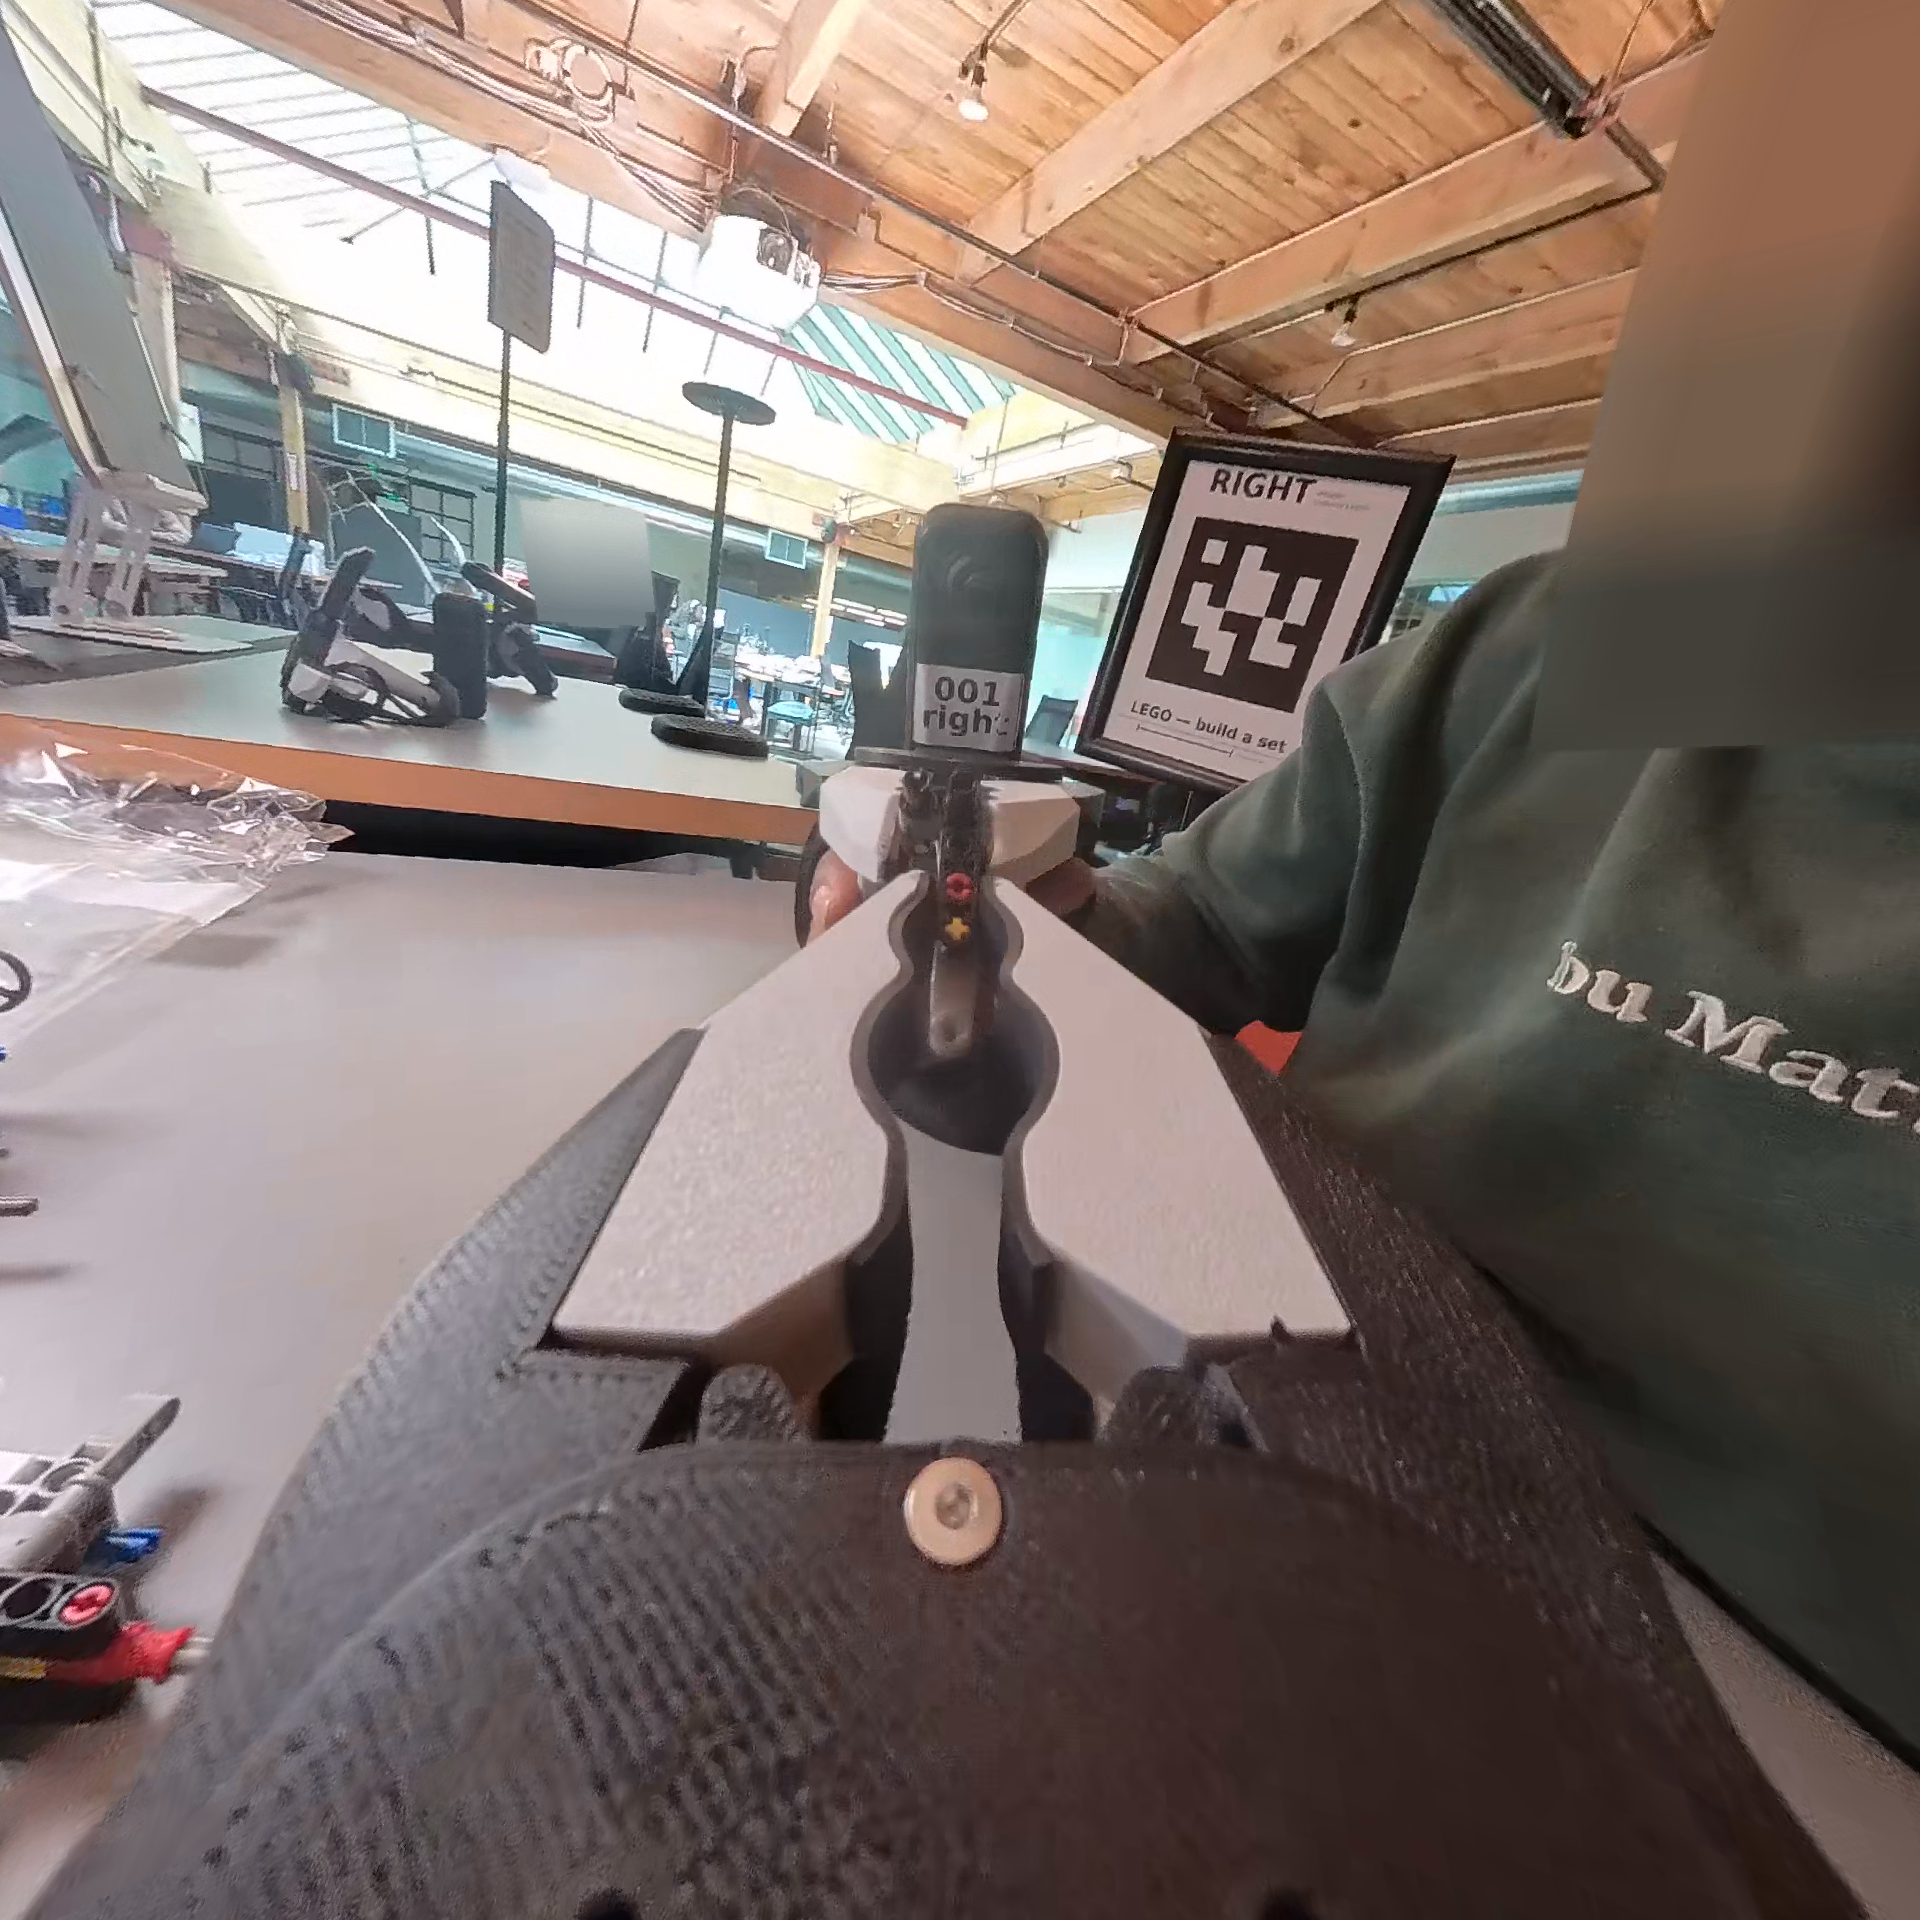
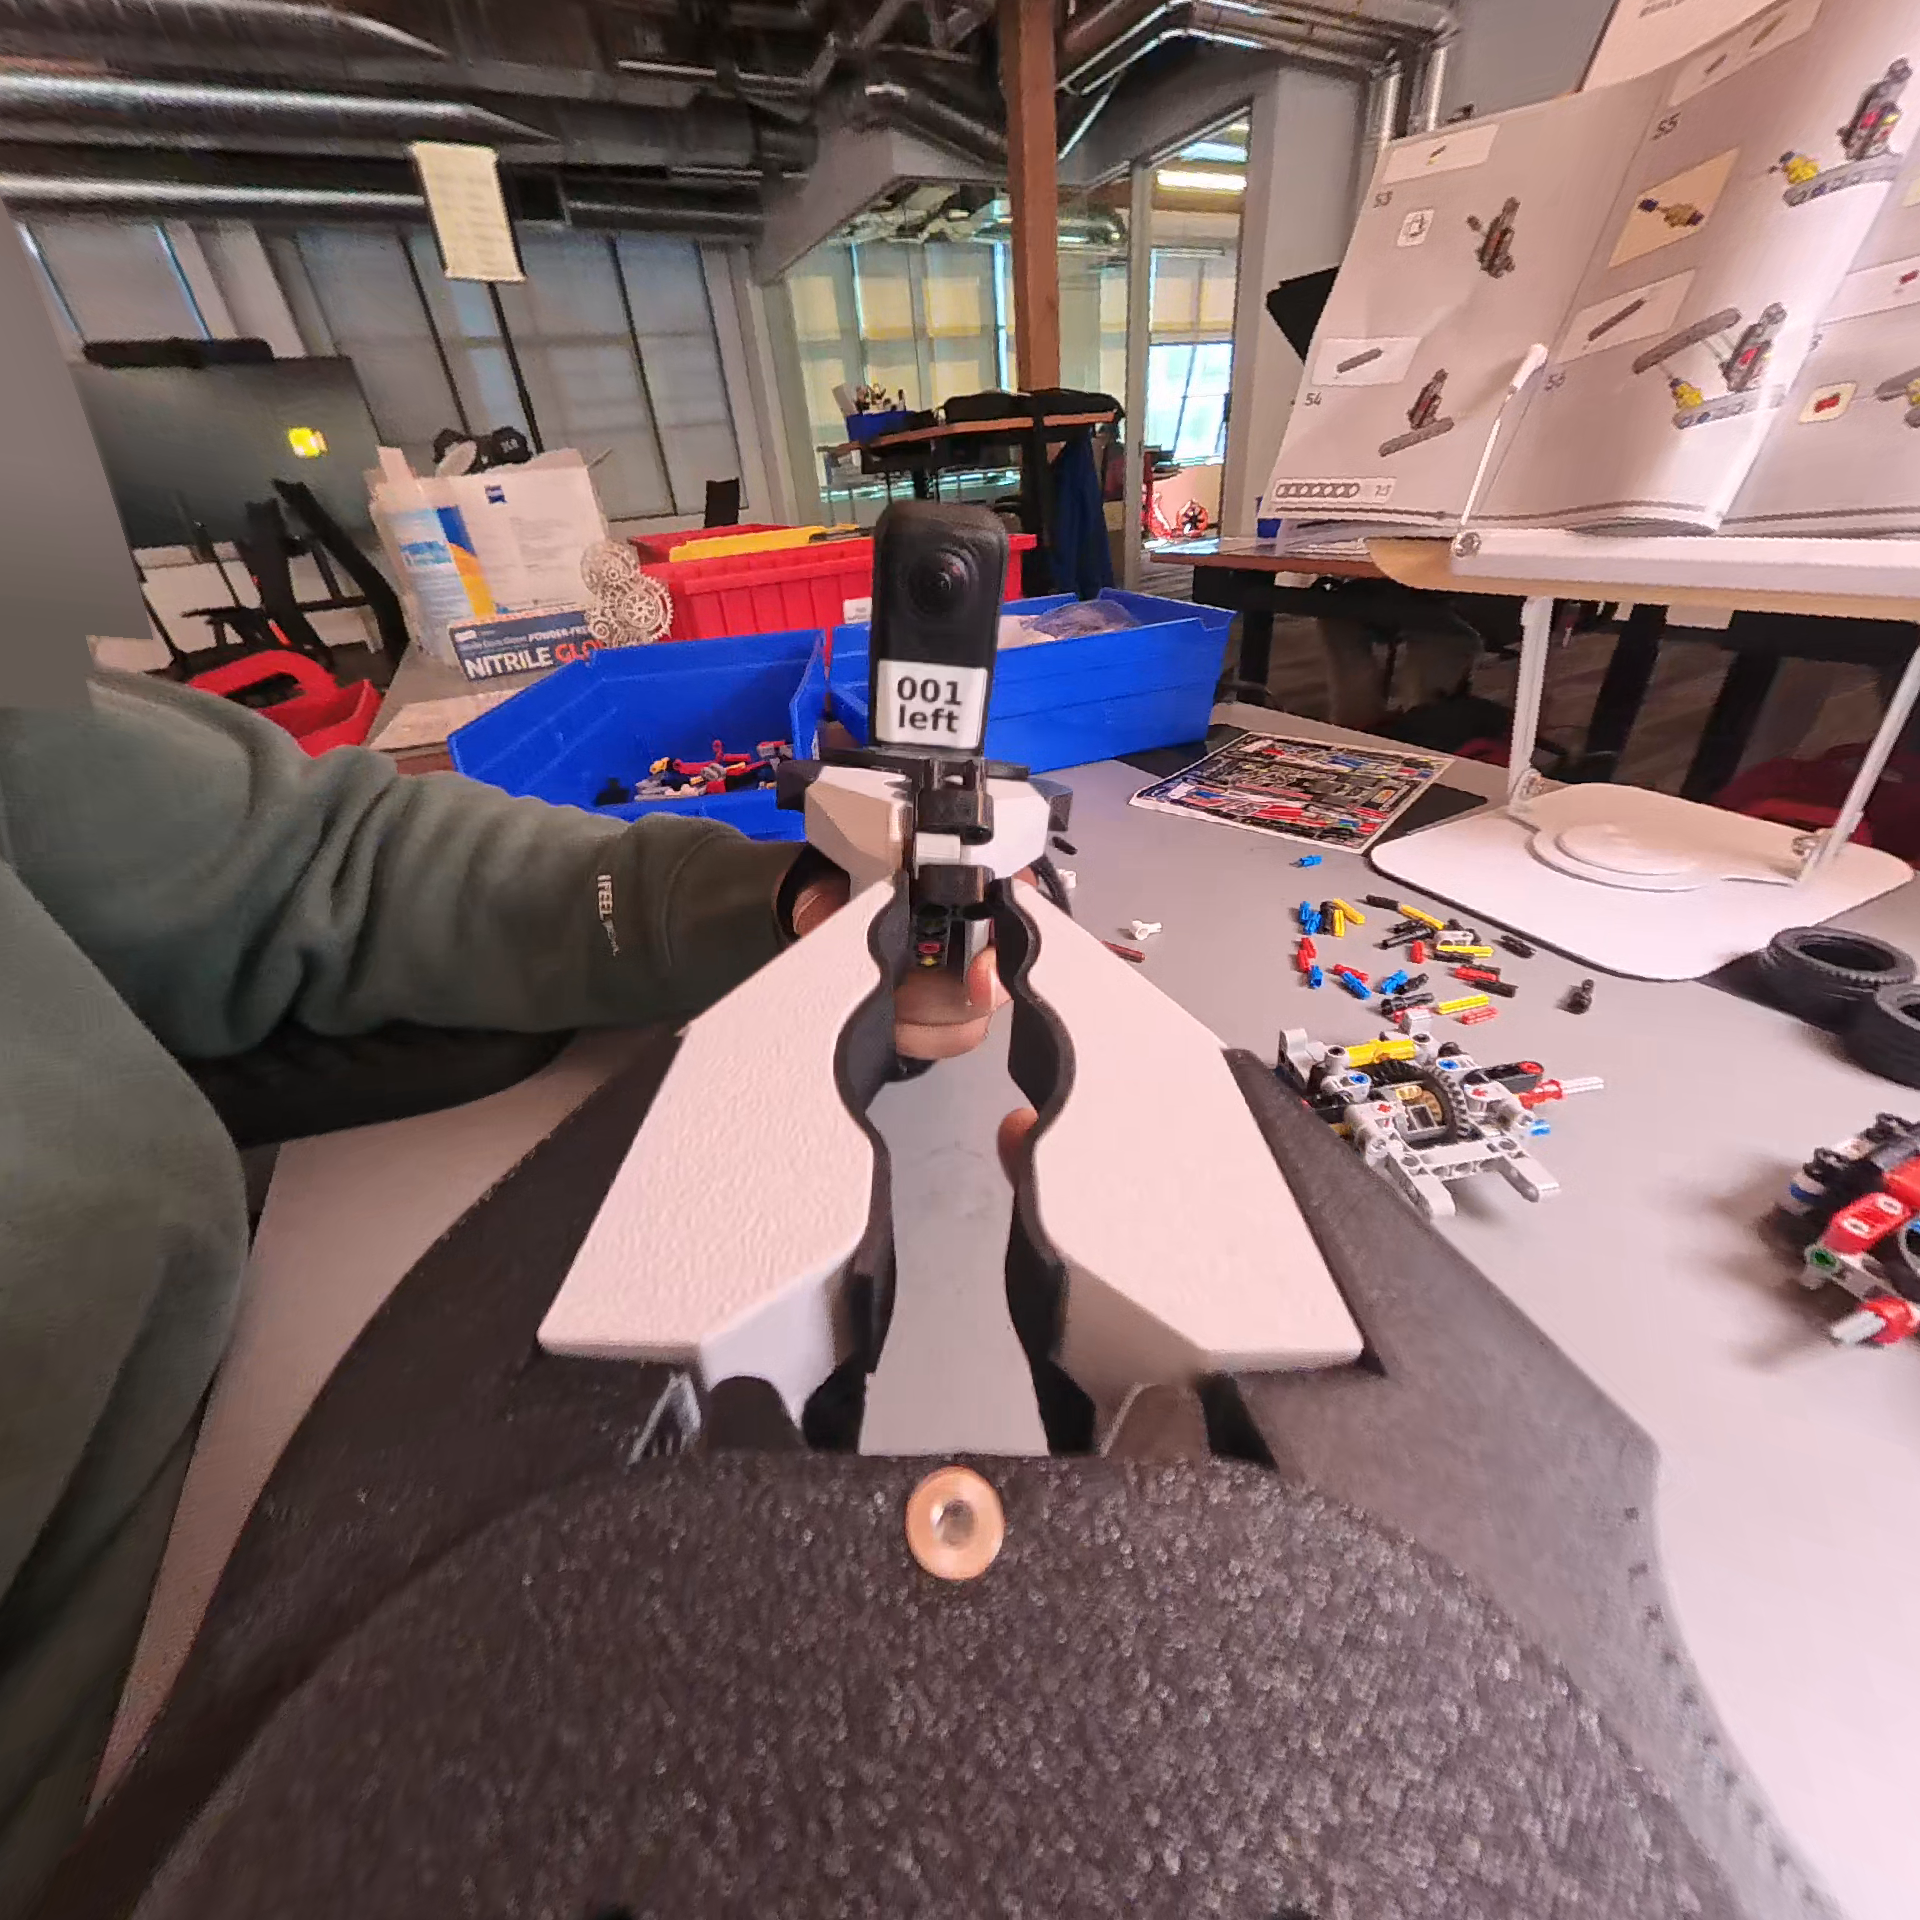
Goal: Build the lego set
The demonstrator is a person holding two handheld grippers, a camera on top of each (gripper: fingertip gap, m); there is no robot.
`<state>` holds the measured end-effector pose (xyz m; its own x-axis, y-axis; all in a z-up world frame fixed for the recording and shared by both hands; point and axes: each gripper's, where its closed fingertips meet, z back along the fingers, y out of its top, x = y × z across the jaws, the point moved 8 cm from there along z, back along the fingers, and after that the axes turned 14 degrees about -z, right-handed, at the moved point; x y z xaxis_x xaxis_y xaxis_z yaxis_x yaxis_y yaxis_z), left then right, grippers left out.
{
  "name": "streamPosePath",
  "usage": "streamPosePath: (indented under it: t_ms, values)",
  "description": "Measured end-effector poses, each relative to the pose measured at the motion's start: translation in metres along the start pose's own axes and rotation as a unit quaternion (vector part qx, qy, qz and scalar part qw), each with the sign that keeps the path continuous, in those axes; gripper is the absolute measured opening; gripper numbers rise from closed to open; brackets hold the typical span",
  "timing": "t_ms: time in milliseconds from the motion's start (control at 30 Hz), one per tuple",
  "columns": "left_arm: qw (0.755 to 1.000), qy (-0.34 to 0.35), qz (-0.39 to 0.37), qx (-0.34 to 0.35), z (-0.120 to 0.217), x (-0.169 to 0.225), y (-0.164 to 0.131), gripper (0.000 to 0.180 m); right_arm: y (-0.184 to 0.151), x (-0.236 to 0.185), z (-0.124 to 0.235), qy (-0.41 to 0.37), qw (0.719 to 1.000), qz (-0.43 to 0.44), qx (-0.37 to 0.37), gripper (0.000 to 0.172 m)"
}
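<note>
My left gripper (image 1: 951, 914) is clamped on a small grey beam assembly (image 1: 948, 997) whose long axis runs straight toward my right gripper (image 2: 940, 935), which faces it and closes on its far end.

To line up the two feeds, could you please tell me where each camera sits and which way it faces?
Left wrist view: on the left gripper, looking along its fingers at the right gripper; a green sleeve shows.
Right wrist view: on the right gripper, facing the left gripper and blue bins; sleeve and hand show.
Shared: they face each other, a small brick assembly between both fingertips.
</note>
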<state>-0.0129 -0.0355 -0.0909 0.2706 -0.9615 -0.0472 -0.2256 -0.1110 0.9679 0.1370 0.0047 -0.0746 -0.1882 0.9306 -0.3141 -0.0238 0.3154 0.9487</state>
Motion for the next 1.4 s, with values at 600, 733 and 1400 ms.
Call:
streamPosePath:
  t_ms: [600, 733, 1400]
  values:
    - [0.94, -0.258, 0.223, -0.014, -0.02, 0.039, -0.017, 0.036, 0.005, -0.05, 0.001, 0.193, 0.913, 0.328, -0.148, 0.014]
    - [0.962, -0.21, 0.167, -0.044, -0.016, 0.034, -0.017, 0.028, 0.004, -0.043, 0.002, 0.165, 0.909, 0.342, -0.17, 0.014]
    - [0.801, 0.193, -0.405, -0.396, -0.014, 0.031, -0.025, 0.028, -0.028, 0.037, -0.008, 0.067, 0.967, -0.172, -0.178, 0.014]
